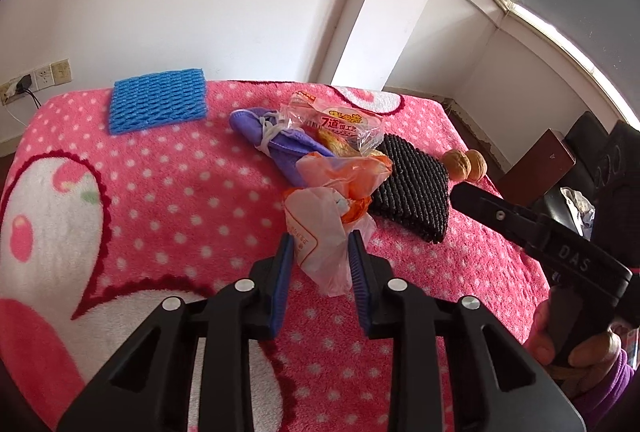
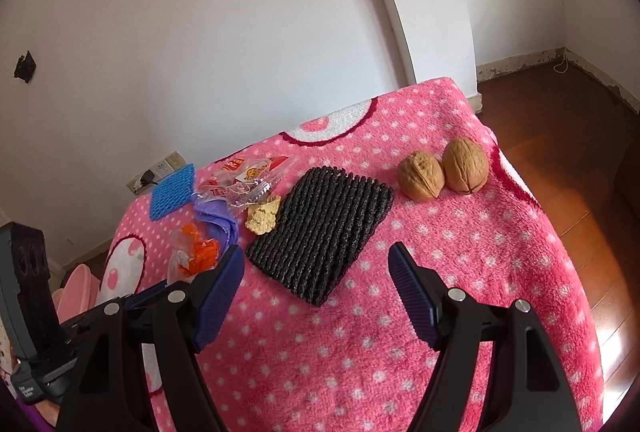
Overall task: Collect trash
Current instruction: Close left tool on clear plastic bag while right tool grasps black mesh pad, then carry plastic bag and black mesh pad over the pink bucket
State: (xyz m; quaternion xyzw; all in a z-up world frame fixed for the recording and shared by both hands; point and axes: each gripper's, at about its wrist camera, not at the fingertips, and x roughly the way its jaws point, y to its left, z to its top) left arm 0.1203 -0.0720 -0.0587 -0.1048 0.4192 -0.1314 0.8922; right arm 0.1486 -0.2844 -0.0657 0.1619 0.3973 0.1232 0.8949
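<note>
A crumpled pink-and-orange plastic wrapper (image 1: 320, 228) lies on the pink dotted blanket (image 1: 180, 192). My left gripper (image 1: 320, 242) has both blue pads against its near end, shut on it. Behind it lie a clear snack packet (image 1: 340, 124) and a purple cloth tied with white string (image 1: 280, 144). My right gripper (image 2: 316, 252) stands open above the near edge of a black foam net (image 2: 320, 228), nothing between its fingers. A yellow biscuit piece (image 2: 263, 218) sits at the net's left corner.
Two walnuts (image 2: 420, 176) lie side by side beyond the black net, near the blanket's right edge. A blue foam net (image 1: 158, 104) lies at the far left. The white wall is close behind; wooden floor (image 2: 580, 120) drops away to the right.
</note>
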